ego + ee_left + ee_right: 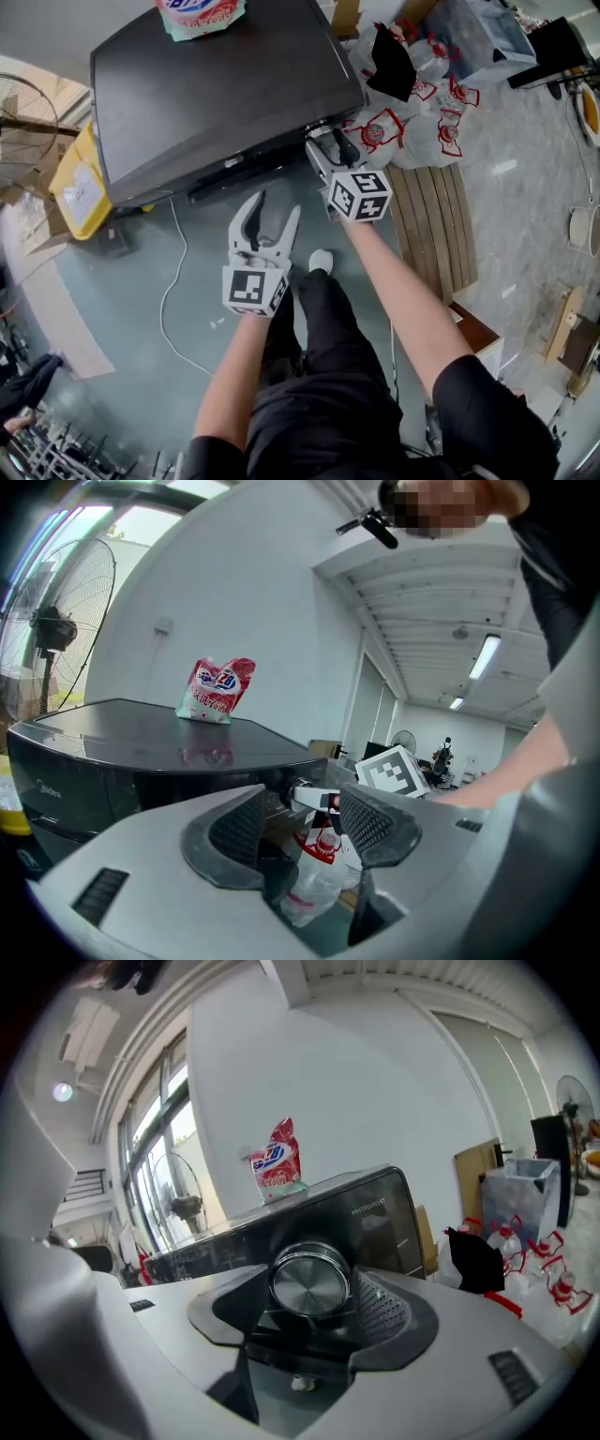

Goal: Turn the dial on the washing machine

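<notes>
The dark washing machine (216,94) stands ahead of me with a pink detergent bag (200,16) on its lid. Its round silver dial (310,1282) sits on the front panel near the right corner. In the right gripper view the jaws of my right gripper (314,1297) press against both sides of the dial. From the head view the right gripper (328,142) covers the dial. Lower and to the left, my left gripper (277,208) hangs in front of the machine, open with nothing between its fingers (239,827).
White plastic bags of bottles (412,122) are heaped right of the machine, beside a wooden pallet (436,225). A yellow bin (80,183) stands at its left. A white cable (173,281) trails over the floor. A standing fan (52,630) is far left.
</notes>
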`<state>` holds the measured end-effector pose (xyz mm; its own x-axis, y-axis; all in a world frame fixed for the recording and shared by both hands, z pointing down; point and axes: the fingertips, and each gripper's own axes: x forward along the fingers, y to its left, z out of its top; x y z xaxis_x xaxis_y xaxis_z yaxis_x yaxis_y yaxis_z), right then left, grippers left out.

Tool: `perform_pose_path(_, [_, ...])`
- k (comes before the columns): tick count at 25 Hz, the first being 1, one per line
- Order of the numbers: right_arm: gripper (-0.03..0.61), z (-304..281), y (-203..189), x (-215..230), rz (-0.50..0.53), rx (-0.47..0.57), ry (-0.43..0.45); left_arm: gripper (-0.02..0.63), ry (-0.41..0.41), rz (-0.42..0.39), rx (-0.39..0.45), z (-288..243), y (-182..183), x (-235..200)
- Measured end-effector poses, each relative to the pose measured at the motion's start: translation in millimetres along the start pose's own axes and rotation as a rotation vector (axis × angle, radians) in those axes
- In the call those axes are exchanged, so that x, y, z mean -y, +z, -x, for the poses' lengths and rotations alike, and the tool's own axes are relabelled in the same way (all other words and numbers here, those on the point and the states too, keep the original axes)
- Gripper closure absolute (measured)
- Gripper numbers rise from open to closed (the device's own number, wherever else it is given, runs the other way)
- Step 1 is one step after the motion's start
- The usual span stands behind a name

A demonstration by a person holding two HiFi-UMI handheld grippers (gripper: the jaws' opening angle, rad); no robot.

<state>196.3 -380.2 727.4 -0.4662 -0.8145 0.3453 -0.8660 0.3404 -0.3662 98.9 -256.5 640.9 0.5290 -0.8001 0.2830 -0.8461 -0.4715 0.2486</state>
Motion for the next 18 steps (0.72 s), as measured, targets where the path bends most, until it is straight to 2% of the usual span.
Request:
perform_pose_path(7, [0.322, 2.1, -2.3, -8.3, 0.166, -0.019, -0.019, 0.39, -0.005, -0.008, 0.004, -0.1, 2.8, -0.3])
perform_pose_path(16, [0.325, 37.3, 3.1, -13.9, 0.16, -0.051, -0.007, 0.39, -0.002, 0.017, 0.029, 12.0, 16.5, -1.1])
perform_pose_path(18, [0.363, 54.8, 6.8, -18.5, 0.16, -0.059, 0.01, 0.393, -0.001, 0.017, 0.033, 21.1, 20.7, 2.2])
